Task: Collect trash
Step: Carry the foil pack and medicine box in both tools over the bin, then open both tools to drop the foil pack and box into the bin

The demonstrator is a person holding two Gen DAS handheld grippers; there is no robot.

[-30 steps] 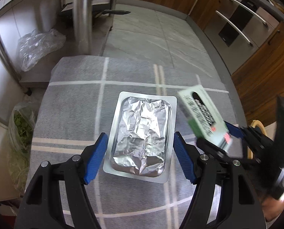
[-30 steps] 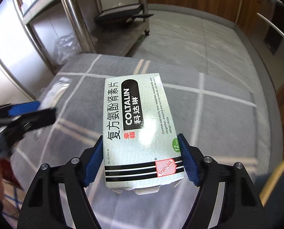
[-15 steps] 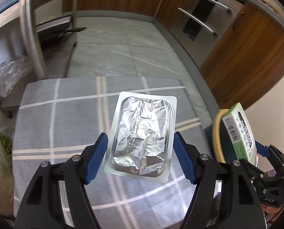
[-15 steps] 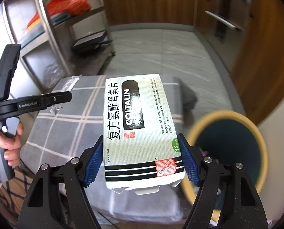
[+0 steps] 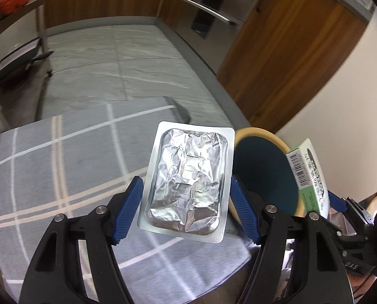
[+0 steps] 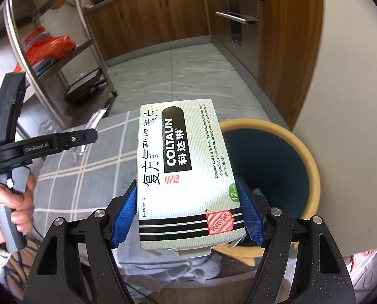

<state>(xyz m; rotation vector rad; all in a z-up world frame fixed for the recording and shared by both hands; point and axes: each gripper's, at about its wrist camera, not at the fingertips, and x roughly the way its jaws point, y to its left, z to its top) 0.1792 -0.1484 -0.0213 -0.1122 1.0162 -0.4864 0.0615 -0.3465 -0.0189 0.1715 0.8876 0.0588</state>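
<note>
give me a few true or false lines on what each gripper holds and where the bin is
1. The left gripper holds a foil blister pack. True.
2. The right gripper is empty. False: it is shut on a Coltalin box.
3. The bin is red. False: it is dark teal inside with a tan rim.
4. The bin stands beside the grey plaid cloth. True.
5. The box is already in the bin. False: it sits between the blue pads, above the bin's near left rim.
</note>
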